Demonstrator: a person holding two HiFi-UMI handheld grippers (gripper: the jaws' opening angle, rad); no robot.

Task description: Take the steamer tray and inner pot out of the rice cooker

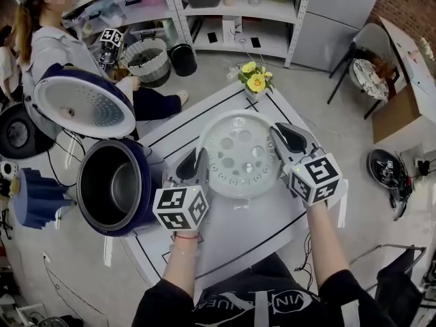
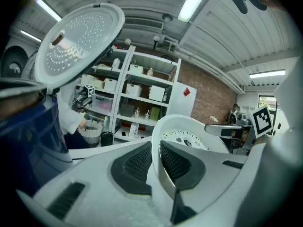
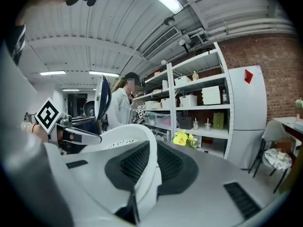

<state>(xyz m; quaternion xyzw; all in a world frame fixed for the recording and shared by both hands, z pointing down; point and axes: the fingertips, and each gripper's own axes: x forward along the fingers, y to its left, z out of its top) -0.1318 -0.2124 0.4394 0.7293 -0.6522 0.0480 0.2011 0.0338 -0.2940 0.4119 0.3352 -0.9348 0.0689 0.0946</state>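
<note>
1. The steamer tray point(image 1: 238, 152) is out of the rice cooker point(image 1: 142, 157) and held level over the middle of the white table point(image 1: 225, 247), with the cooker at its 9 o'clock. I can't tell if the tray base touches the tabletop.
2. The left gripper point(image 1: 196, 169) is clamped on the tray rim at about 8 o'clock. The left gripper view shows the thin rim wall pinched between the black pads point(image 2: 135, 167).
3. The right gripper point(image 1: 289, 142) is clamped on the rim at about 2 o'clock, with the same pinch on the rim wall between its pads point(image 3: 173, 167).
4. The inner pot point(image 1: 112, 189) sits in the cooker and is not out yet. The lid point(image 1: 82, 104) stands open at the cooker's 11 o'clock.
5. Risk: both grips are on a thin, slick rim edge only. If the hands drop unevenly, or one jaw slackens first, the tray likely pivots and slips out of the other.
6. Risk: the yellow flowers point(image 1: 254, 79) are near the tray's 12 o'clock. Drifting that way could knock them over.
7. Risk: a set-down too far toward 9 o'clock crowds the cooker, and the tray then blocks the pot lift.
</note>
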